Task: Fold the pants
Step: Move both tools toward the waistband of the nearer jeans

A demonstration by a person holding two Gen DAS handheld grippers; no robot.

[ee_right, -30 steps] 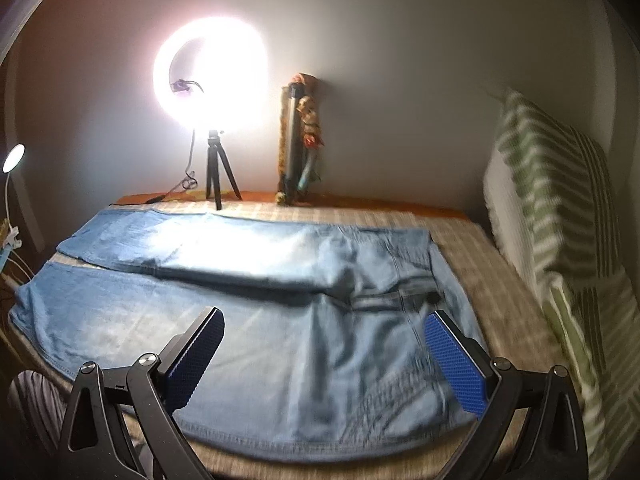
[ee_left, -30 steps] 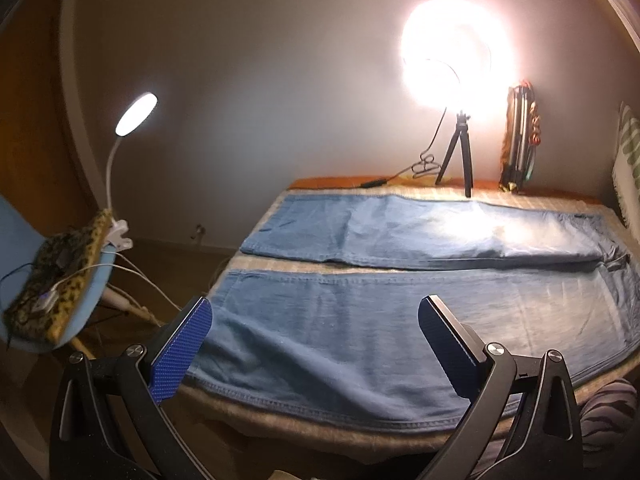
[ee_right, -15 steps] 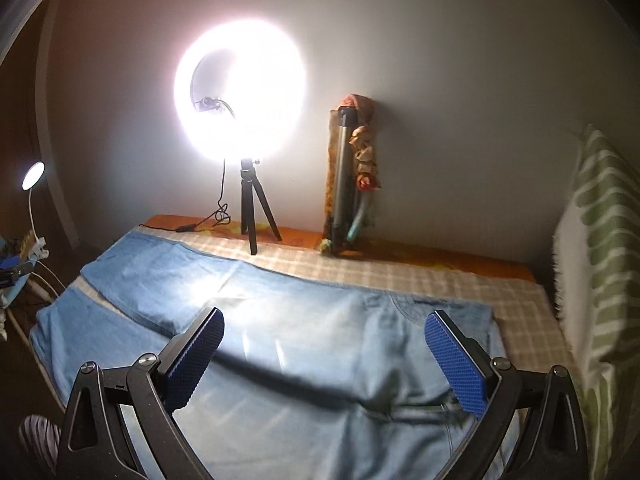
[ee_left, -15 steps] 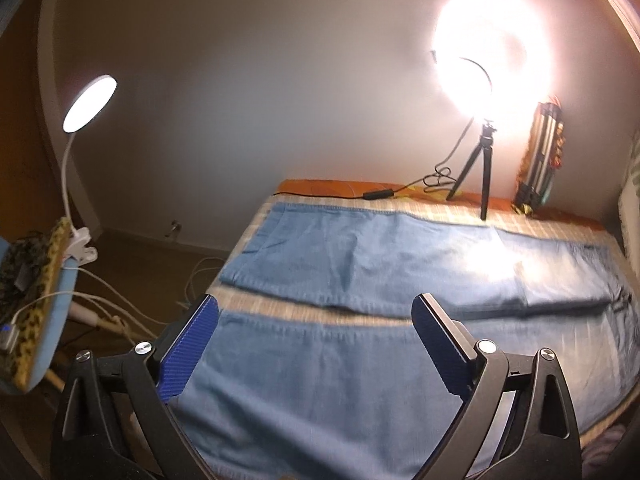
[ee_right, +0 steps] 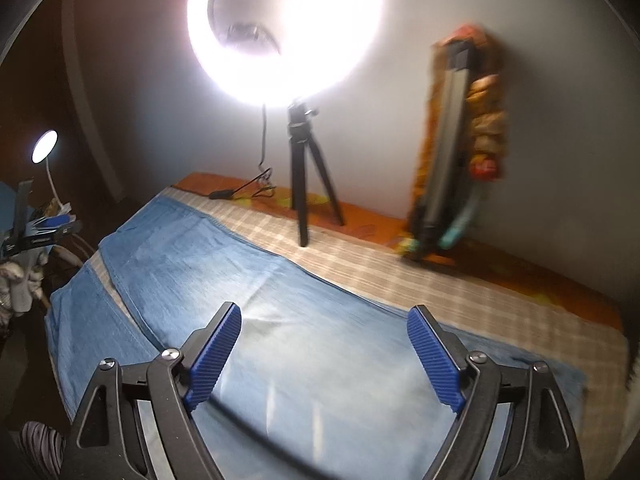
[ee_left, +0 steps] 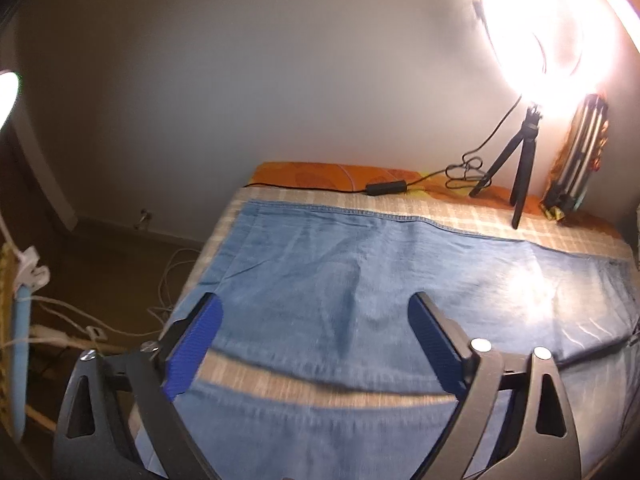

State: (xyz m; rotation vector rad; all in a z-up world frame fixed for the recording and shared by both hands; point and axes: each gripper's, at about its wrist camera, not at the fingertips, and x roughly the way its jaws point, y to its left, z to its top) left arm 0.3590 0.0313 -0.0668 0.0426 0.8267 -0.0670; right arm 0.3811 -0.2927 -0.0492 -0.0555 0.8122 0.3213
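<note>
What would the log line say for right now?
task: fold pants | jeans: flat on bed, legs apart | left gripper: closing, nothing between pads | right gripper: closing, nothing between pads | fold: not started

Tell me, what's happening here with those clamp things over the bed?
A person holds a two-finger gripper in each hand over a pair of light blue denim pants spread flat on a checked bed cover. The left gripper and right gripper both have blue pads that are closing, though neither grips cloth yet. The folding has not begun. A bright ring light on a tripod stands at the wall.
</note>
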